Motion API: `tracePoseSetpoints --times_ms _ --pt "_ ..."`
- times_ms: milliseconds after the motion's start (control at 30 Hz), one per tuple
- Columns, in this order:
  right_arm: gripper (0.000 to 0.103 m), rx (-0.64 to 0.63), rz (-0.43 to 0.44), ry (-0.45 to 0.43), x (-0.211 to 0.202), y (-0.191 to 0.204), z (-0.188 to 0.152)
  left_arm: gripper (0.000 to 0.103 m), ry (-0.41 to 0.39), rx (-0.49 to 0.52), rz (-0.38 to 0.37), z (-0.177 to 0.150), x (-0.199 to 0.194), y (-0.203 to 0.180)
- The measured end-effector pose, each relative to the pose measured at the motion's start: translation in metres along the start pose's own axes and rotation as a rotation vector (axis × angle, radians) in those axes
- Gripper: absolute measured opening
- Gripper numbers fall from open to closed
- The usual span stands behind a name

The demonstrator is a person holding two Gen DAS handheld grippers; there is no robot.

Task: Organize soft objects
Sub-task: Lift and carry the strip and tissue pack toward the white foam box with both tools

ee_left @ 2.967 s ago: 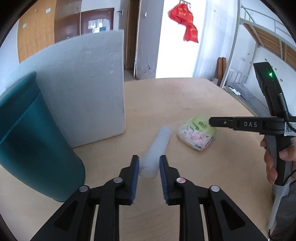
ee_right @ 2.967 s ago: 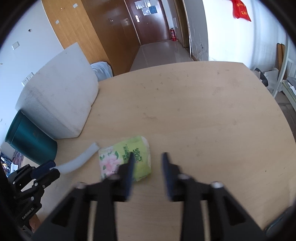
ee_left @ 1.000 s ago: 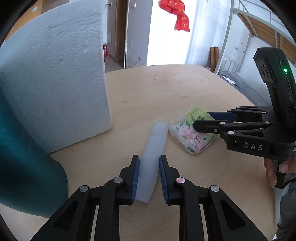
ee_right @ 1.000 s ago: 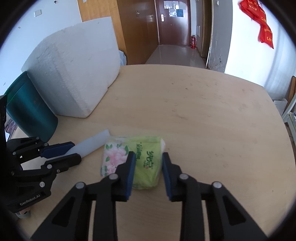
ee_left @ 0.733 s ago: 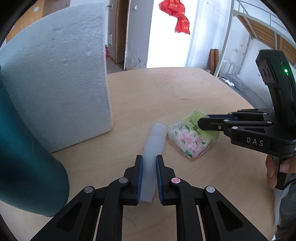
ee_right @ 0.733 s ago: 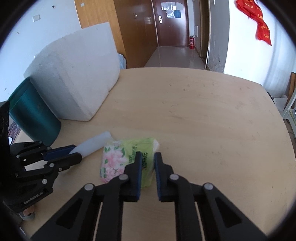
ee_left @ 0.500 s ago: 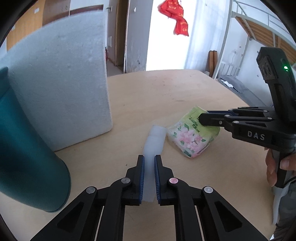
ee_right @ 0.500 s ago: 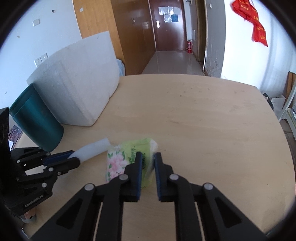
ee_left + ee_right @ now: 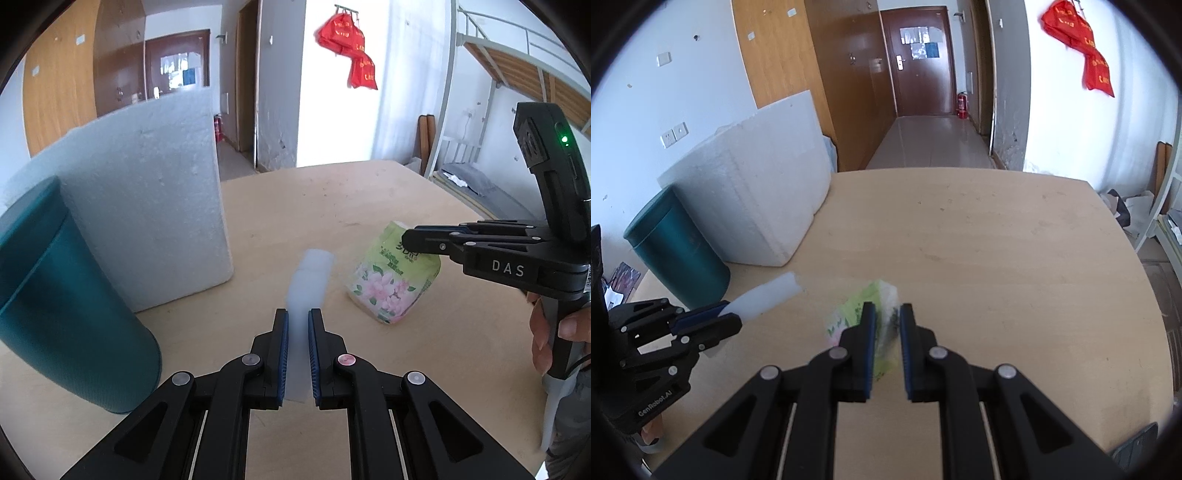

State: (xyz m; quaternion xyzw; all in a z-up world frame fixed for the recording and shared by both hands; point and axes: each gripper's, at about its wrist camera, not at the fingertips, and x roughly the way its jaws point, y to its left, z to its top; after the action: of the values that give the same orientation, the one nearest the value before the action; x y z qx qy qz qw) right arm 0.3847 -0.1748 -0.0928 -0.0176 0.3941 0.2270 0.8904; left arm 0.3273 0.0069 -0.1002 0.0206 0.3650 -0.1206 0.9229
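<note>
**Gripping one soft thing in each gripper**

Starting at your far left in the left wrist view, the teal bin (image 9: 70,310) stands on the wooden table (image 9: 332,199), to the left of your left gripper (image 9: 297,354) and a little ahead of it. Just right of the bin and touching it, the white foam block (image 9: 147,221) stands upright, ahead and to the left of that gripper's fingers.

Your left gripper is clenched on the white foam strip (image 9: 304,291): both blue pads press its near end, and the rest of the strip runs straight ahead from the fingertips, blurred at its far end. Whether that far end is clear of the table, you cannot tell from here.

To the right of the strip and near it, the tissue pack (image 9: 393,284), green with pink flowers, hangs tilted from your right gripper (image 9: 410,238), which reaches in from the right and pinches the pack's upper edge. A hand (image 9: 550,336) wraps that gripper's handle at the right edge.

In the right wrist view the same gripper (image 9: 886,345) is closed tight on the pack (image 9: 882,332), its wrapper squeezed between the pads directly ahead of the fingers. The left gripper (image 9: 727,319) with the strip (image 9: 766,297) sits to its left.
</note>
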Motion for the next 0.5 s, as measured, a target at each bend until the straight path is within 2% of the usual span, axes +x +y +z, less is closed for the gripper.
tracePoseSetpoints --times_ms 500 --pt "0.016 0.011 0.003 -0.050 -0.040 0.016 -0.017 0.011 -0.045 -0.007 0.021 -0.009 -0.035 -0.005"
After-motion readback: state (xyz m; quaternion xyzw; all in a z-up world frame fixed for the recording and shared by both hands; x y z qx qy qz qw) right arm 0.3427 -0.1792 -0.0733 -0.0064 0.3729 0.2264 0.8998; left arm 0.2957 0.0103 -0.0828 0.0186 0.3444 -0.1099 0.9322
